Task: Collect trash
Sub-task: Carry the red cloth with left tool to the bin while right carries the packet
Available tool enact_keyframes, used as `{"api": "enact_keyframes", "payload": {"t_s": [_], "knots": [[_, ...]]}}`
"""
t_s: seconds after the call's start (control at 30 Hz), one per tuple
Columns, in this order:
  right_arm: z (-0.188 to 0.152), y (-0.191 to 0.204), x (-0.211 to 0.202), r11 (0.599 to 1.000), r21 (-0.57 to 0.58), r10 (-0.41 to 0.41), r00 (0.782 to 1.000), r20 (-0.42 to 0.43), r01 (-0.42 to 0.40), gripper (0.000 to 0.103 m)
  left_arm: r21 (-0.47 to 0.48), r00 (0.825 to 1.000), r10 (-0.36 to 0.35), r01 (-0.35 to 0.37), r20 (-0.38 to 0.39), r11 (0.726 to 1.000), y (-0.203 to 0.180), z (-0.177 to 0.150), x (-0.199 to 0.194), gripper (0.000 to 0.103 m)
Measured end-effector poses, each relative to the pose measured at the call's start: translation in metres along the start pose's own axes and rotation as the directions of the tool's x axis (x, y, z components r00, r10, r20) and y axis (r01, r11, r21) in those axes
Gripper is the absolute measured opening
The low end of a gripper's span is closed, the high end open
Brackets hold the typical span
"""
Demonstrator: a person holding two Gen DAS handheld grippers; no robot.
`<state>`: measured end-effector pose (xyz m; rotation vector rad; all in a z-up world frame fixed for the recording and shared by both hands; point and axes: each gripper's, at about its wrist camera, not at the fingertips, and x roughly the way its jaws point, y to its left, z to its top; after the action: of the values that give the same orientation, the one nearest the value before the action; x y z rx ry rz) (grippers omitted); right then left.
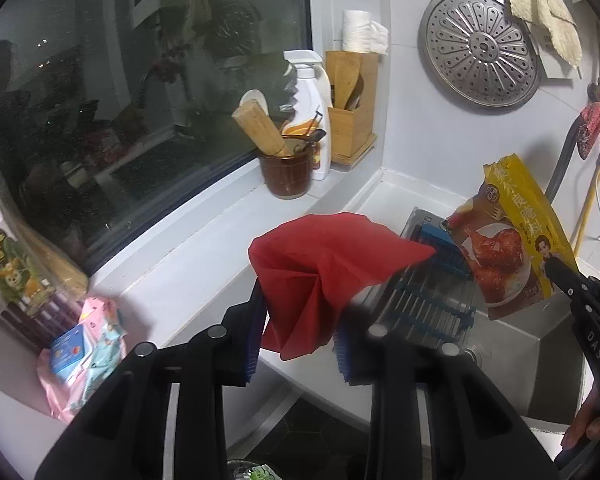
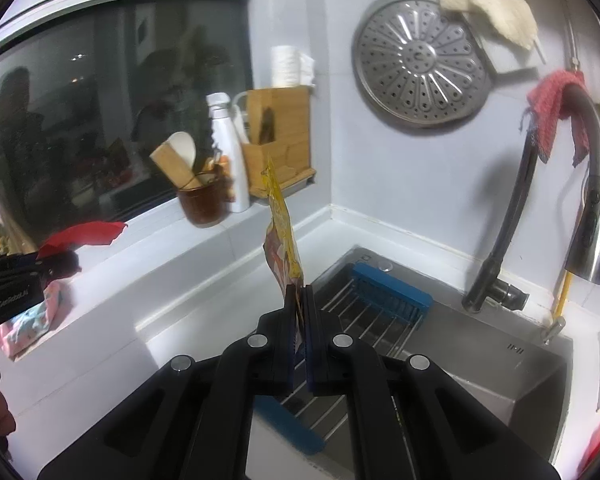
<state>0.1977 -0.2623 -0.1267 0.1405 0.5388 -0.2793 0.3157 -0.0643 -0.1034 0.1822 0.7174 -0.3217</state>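
My left gripper (image 1: 298, 320) is shut on a crumpled red paper (image 1: 324, 268), held up above the counter edge; it also shows in the right wrist view (image 2: 86, 234). My right gripper (image 2: 299, 300) is shut on a yellow seasoning packet (image 2: 282, 236) with a roast chicken picture, held upright over the sink. The packet shows face-on in the left wrist view (image 1: 512, 240), with the right gripper (image 1: 568, 284) pinching its lower right corner. A pink and blue wrapper (image 1: 86, 344) lies on the counter at the left, also in the right wrist view (image 2: 36, 320).
A steel sink (image 2: 500, 364) holds a blue-ended wire rack (image 2: 380, 300). A black faucet (image 2: 592, 208) with a pink cloth stands at right. On the sill are a brown utensil crock (image 1: 286, 172), a white spray bottle (image 1: 312, 120) and a bamboo holder (image 1: 350, 120). A steamer plate (image 1: 480, 50) hangs on the wall.
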Motion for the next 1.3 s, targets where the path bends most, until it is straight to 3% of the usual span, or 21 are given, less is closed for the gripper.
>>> {"api": "enact_keyframes", "payload": {"t_s": [0.47, 0.87, 1.07, 1.3], "knots": [[-0.014, 0.045, -0.039, 0.998, -0.023, 0.056, 0.998, 0.039, -0.055, 0.003, -0.027, 0.999, 0.048, -0.048, 0.015, 0.999, 0.036, -0.025, -0.038, 0.031], [-0.033, 0.095, -0.072, 0.989, -0.083, 0.125, 0.991, 0.039, -0.121, 0.003, -0.084, 0.995, 0.096, -0.095, 0.007, 0.992, 0.082, -0.065, -0.072, 0.031], [-0.04, 0.128, -0.09, 0.973, -0.139, 0.191, 0.98, 0.047, -0.183, 0.003, -0.136, 0.989, 0.151, -0.15, 0.001, 0.979, 0.113, -0.089, -0.093, 0.031], [-0.046, 0.165, -0.098, 0.929, -0.227, 0.305, 0.952, 0.019, -0.293, 0.003, -0.207, 0.972, 0.234, -0.235, -0.029, 0.95, 0.142, -0.115, -0.115, 0.031]]}}
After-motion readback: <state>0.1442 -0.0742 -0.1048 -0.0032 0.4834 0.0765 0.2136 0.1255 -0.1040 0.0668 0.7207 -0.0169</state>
